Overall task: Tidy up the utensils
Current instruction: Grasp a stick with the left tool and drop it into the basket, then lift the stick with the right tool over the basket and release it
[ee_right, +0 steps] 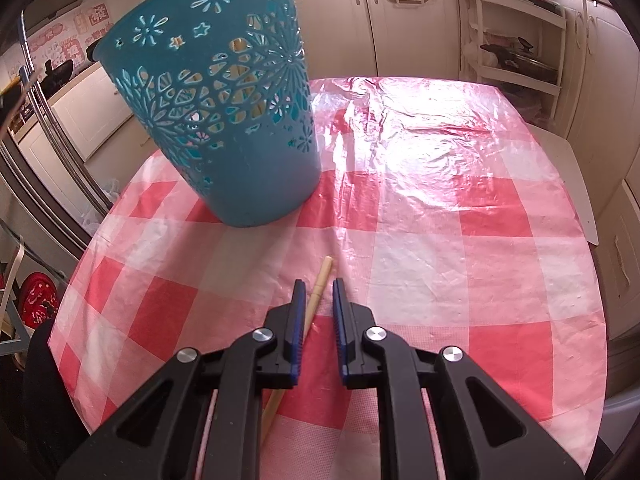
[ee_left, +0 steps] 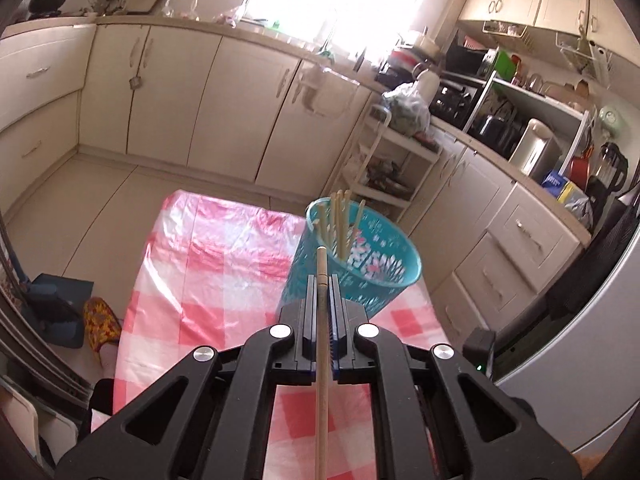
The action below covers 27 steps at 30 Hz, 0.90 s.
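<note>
Left wrist view: left gripper (ee_left: 323, 280) clamped fully shut on a wooden chopstick (ee_left: 322, 320), pinched lengthwise near its thick end. Tip poking out just past the fingertips, rest running back under the camera. Held up over the checked tablecloth (ee_left: 208, 264), with the teal basket (ee_left: 304, 280) just ahead and a touch to the right. Bunch of chopsticks (ee_left: 340, 220) standing inside it already.

Right wrist view: right gripper (ee_right: 319, 286) only narrowly apart, low over the tablecloth (ee_right: 440, 260). Second chopstick (ee_right: 323, 272) lying flat between the fingers, hugging the left pad, not squeezed from both sides as far as visible. Basket (ee_right: 256, 176) ahead and off to the left.

Handling guess: featherweight, stiff, smooth and round, so probably keen to roll on the plastic cloth and swivel in the pads. Best taken a bit back from the thick end and squeezed squarely. Nothing fragile there. Basket looks light too, so likely easy to tip if bumped at the rim.

Writing: no brand visible on chopsticks or basket. Red-and-white stickers (ee_right: 92, 28) far off to the left, characters too blurry to read.
</note>
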{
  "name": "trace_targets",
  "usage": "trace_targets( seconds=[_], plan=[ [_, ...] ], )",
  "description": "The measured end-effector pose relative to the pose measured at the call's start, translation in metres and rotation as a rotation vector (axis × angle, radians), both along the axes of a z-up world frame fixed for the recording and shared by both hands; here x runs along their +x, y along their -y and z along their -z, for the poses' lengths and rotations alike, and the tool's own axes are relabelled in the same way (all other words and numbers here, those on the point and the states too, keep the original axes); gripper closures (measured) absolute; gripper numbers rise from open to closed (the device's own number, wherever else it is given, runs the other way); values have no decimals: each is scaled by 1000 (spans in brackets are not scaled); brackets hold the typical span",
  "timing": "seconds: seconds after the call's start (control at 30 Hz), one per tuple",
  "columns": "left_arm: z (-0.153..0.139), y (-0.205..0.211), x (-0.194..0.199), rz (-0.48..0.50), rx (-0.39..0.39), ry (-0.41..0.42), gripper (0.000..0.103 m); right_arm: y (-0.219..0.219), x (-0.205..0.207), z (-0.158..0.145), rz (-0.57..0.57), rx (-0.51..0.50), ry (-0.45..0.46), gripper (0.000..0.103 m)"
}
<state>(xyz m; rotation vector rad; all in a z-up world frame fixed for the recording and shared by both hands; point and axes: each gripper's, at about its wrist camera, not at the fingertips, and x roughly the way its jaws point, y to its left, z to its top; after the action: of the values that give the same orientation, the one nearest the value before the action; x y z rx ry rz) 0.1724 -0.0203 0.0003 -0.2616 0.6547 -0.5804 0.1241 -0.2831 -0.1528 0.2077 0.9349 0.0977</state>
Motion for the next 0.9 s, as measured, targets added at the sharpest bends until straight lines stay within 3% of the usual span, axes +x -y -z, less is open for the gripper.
trace_targets(
  seconds=[0.23, 0.43, 0.67, 0.9],
  plan=[
    [-60, 52, 33, -24, -53, 157, 98, 6, -1, 1, 3, 36, 2, 89],
    [-88, 87, 69, -99, -94, 269, 98, 11, -1, 2, 6, 76, 3, 89],
    [-66, 111, 103, -170, -60, 272, 98, 15, -1, 3, 6, 106, 3, 89],
    [-36, 119, 102, -135, 20, 222, 98, 17, 0, 3, 1, 111, 3, 88]
  ],
)
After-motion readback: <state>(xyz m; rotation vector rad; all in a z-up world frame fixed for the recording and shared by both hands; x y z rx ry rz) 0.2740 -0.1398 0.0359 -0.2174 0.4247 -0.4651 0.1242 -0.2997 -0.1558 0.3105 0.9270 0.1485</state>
